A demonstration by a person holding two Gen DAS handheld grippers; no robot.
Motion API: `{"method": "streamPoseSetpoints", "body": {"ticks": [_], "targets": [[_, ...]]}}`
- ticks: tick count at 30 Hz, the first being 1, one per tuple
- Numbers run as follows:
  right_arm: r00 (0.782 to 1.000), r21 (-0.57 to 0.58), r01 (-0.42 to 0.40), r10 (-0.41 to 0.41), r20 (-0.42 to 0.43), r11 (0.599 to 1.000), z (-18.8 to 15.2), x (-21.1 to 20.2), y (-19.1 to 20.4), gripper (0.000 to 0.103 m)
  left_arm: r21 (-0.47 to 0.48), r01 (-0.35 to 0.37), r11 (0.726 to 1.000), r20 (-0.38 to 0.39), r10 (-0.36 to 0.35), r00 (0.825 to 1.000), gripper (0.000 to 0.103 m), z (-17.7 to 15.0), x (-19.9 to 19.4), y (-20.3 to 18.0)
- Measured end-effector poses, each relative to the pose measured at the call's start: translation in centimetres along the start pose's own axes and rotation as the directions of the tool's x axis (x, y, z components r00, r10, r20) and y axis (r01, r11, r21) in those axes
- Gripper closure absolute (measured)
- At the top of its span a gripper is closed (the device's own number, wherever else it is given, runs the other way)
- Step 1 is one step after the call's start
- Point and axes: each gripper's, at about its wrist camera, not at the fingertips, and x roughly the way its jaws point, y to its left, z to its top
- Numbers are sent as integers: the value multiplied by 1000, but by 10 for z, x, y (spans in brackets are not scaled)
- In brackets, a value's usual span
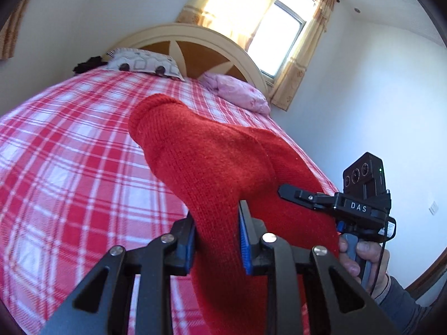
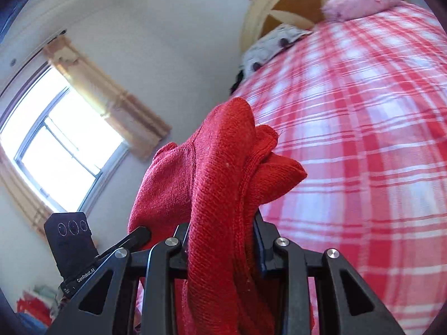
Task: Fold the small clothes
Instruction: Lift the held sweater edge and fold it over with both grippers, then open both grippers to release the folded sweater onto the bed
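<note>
The left gripper (image 1: 216, 240) holds a red knitted garment (image 1: 212, 162) pinched between its blue pads (image 1: 245, 248), the jaws drawn narrow on the wool; the cloth rises out of the grip and bulges forward over the bed, its rounded end hanging above the red-and-white checked bedspread (image 1: 69, 153), apart from it; in the same view the right gripper (image 1: 290, 191) shows at the right edge, a hand (image 1: 360, 259) around its grey handle and a dark sleeve behind it, its black finger lying against the far side of the red knit; seen from the right wrist, the right gripper (image 2: 220, 240) is also closed narrow on the garment (image 2: 220, 173), a thick bunched fold running up between its fingers and splitting above into several loose lobes; the left gripper (image 2: 139, 234) appears there at the lower left, its tip against the cloth; so the garment is held by both grippers, lifted above the bedspread (image 2: 363, 139); at the head of the bed stand a cream arched headboard (image 1: 195, 44), a patterned grey pillow (image 1: 145, 62) and a pink pillow (image 1: 237, 92); a curtained window (image 1: 279, 39) glows bright behind.
</note>
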Motion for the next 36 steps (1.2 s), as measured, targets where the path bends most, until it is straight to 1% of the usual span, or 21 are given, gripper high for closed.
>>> {"method": "streamPoseSetpoints", "body": {"ticks": [4,6,8,12,16,21,22,23,24,25,26,27,28,29,30,31,32,34,36], "targets": [[997,-42,-56,54,-48,998,-9,28,39,71,-21,-53,998,24,54,998,76,-7,-38,20],[995,-49,-78,75,-70,996,-12,44,51,71,-28,-79,996,38,80,996,76,-9,-52,31],[992,-51,-96,91,-91,994,-16,61,63,71,-42,-107,993,48,109,993,76,-9,-59,44],[984,-33,-106,100,-147,994,-29,93,76,71,-112,-137,984,41,143,989,76,-14,-71,73],[974,-6,-79,76,-214,997,-43,128,77,71,-155,-176,972,11,180,984,76,-27,-69,102],[956,13,-7,11,-292,1000,-51,177,58,71,-223,-223,949,-65,213,975,76,-43,-41,153],[949,30,-3,12,-316,1000,-52,187,51,71,-237,-227,945,-80,214,974,75,-46,-34,162],[945,45,2,13,-326,999,-53,191,46,69,-257,-233,938,-100,215,972,70,-48,-26,171],[943,73,12,13,-333,997,-54,193,38,66,-288,-241,927,-121,214,969,66,-53,-22,180],[940,109,6,32,-339,994,-54,193,30,64,-315,-229,921,-123,200,972,64,-56,-22,183],[939,129,-8,52,-340,992,-56,189,27,57,-331,-209,920,-112,181,977,63,-57,-25,183],[939,139,-25,71,-336,990,-58,182,24,49,-326,-211,922,-106,186,977,61,-59,-30,177],[940,139,-33,78,-331,990,-60,174,22,45,-310,-217,926,-104,193,976,50,-60,-36,169],[941,140,-39,84,-327,989,-63,165,20,39,-301,-205,931,-94,185,978,38,-63,-44,161],[940,146,-53,99,-327,988,-68,153,17,36,-296,-195,935,-82,179,980,34,-67,-51,154],[938,155,-66,114,-327,986,-73,144,15,35,-288,-196,937,-83,180,980,27,-73,-56,147],[935,167,-77,129,-331,983,-79,135,13,33,-278,-193,941,-96,173,980,25,-80,-59,142],[920,190,-104,167,-355,976,-94,121,8,33,-274,-182,945,-131,150,980,25,-90,-59,135],[926,176,-92,150,-348,980,-106,109,7,33,-279,-157,947,-171,111,979,25,-104,-55,125]]}}
